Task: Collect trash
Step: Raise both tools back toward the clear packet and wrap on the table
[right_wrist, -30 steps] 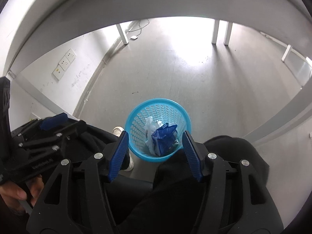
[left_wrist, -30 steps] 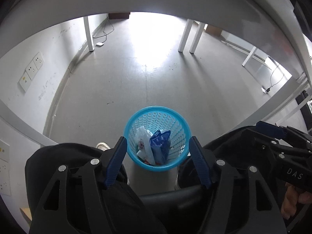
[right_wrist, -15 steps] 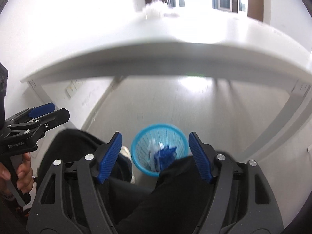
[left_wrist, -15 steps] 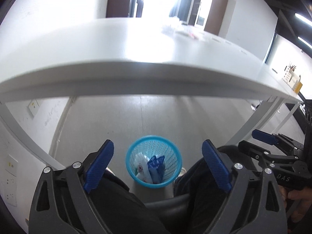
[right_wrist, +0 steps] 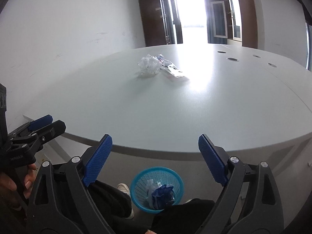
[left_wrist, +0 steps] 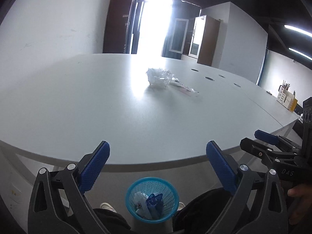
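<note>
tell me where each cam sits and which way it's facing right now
Left wrist: on the left gripper, open, facing across the white table to the crumpled plastic; the right gripper and person's legs show.
Right wrist: on the right gripper, open, facing the same table; the left gripper and a hand show.
Shared: the plastic, the flat wrapper and the blue basket on the floor.

A: Ahead of left gripper?
B: Bare table; crumpled plastic wrap and flat wrapper far ahead.
A: Below?
B: Blue basket, between the knees
</note>
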A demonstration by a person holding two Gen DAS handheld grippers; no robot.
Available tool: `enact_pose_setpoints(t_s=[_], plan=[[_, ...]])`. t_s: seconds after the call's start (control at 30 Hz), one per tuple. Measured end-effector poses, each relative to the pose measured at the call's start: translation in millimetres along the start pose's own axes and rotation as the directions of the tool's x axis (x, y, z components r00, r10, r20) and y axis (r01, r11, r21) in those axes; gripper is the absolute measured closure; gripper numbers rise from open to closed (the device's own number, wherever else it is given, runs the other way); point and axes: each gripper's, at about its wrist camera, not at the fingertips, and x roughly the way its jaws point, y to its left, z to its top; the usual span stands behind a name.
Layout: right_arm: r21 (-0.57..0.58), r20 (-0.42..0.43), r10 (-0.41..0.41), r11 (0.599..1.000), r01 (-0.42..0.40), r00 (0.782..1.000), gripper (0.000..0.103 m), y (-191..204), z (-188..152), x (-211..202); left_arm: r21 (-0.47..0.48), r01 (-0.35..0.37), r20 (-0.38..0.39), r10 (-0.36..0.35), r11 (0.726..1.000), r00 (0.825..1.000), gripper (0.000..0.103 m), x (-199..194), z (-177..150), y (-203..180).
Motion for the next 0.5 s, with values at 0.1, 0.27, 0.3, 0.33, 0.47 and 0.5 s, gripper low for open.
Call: enact_pose_setpoints(t_s=[0.1,0.27,0.3,0.33,0.47,0.5], plan=[[-0.005,0.000,0.003,1.000,-0.003,1.000,0.014,-3.6,11.9,10.1,-0.010,0.000,0.013,0.000,1.000,1.000,0.006,1.1,14.6,3.8],[0.006,-0.007,0.006,1.000,-0.006,1.000,0.009,-10.7,29.7,26.5,-0.015,-0.008,0.016,0.009,1.000,1.000,0.006,12.3,31.8,9.0],[0.002,-0.009,0.004,1.000,-0.004,1.000,0.009,-10.3,32.6,28.3,-0.016,-0.010,0.014,0.010,1.000,1.000,0.006,14.1,35.3,10.3],[-0.001,-0.010,0.003,1.000,-0.003,1.000,0.009,-10.4,35.8,30.6,-0.016,-0.012,0.010,0.012,1.000,1.000,0.006,17.4,39.7,11.2],[-0.028,-0.025,-0.002,1.000,0.001,1.000,0.009,-11.5,48.8,40.4,-0.035,-0.031,0.033,0.032,0.999,0.999,0.006,20.3,56.8,18.2],[-0.030,-0.027,-0.006,1.000,0.005,1.000,0.009,-13.0,53.4,42.6,-0.035,-0.037,0.030,0.038,0.999,0.999,0.006,23.0,61.6,19.5]])
